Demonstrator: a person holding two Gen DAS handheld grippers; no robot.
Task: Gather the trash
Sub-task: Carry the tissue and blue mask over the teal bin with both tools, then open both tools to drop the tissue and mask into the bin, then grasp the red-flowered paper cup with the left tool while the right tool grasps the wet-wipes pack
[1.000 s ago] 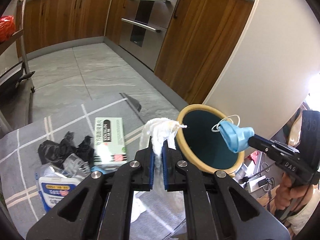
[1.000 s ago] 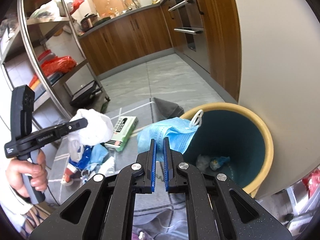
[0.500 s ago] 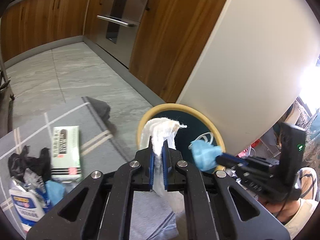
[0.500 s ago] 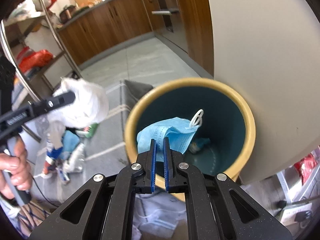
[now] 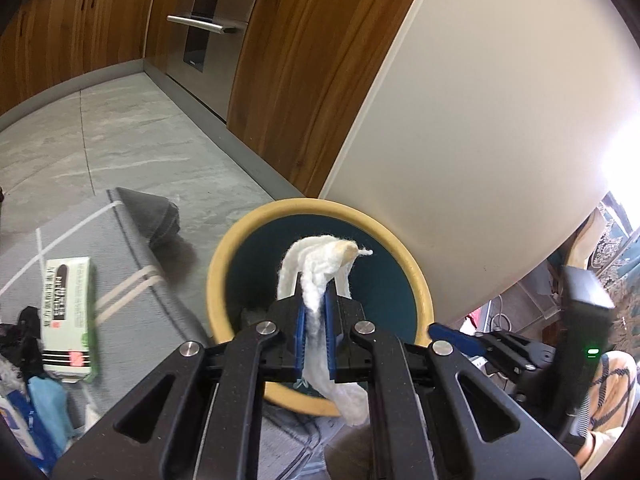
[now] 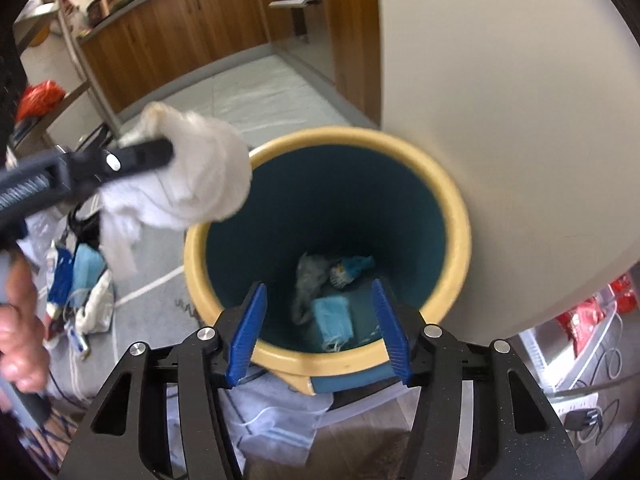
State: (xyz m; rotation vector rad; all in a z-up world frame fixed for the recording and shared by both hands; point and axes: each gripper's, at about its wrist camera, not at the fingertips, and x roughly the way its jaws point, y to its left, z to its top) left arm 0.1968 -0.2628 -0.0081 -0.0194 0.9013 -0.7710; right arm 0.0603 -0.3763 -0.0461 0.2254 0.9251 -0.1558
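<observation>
My left gripper (image 5: 316, 320) is shut on a white crumpled tissue (image 5: 316, 276) and holds it over the near rim of the yellow bin (image 5: 224, 264) with a teal inside. In the right wrist view the tissue (image 6: 192, 176) hangs at the bin's (image 6: 460, 216) left rim. My right gripper (image 6: 318, 320) is open and empty above the bin's mouth. A blue face mask (image 6: 334, 318) lies on the bin's bottom with other scraps (image 6: 348, 270).
A green and white box (image 5: 66, 312), black plastic (image 5: 20, 336) and blue wrappers (image 5: 40, 412) lie on the grey rug at the left. A white wall panel (image 5: 480, 120) stands right behind the bin. Wooden cabinets (image 5: 288, 60) and an oven (image 5: 208, 20) are beyond.
My right gripper has opened and the blue mask has dropped into the bin. My left gripper has carried the tissue closer to the bin's mouth.
</observation>
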